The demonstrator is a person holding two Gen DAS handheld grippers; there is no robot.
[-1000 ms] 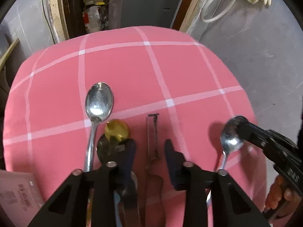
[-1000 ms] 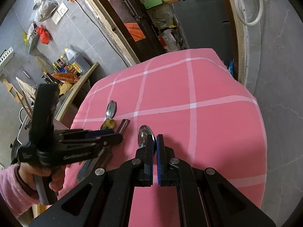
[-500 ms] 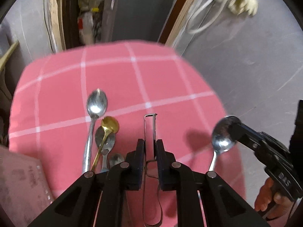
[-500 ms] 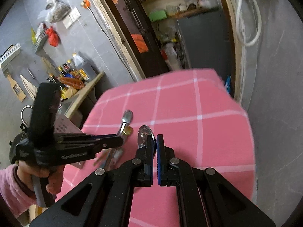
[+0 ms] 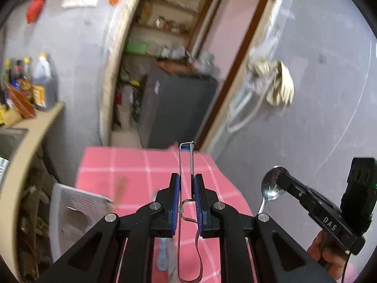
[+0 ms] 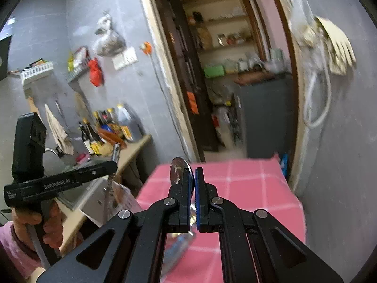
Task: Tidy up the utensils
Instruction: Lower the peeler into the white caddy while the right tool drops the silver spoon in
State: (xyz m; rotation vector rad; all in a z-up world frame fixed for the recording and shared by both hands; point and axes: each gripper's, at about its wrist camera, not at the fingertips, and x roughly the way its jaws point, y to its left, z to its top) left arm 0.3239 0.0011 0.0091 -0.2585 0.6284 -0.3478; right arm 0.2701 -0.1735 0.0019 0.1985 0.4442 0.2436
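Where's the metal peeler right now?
In the left wrist view the peeler is clamped between the left tongs, raised over the pink checked tablecloth, blade end pointing toward the doorway. The spoon in the right tongs is to its right.

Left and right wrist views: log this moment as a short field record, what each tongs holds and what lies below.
left tongs: left tongs shut on metal peeler, serrated blade pointing forward
right tongs: right tongs shut on steel spoon, bowl sticking out past the tips
surface: pink checked cloth below both tongs
other items: white basket left of the cloth; bottles on a counter
image quality: motion blur, items low on the cloth unclear
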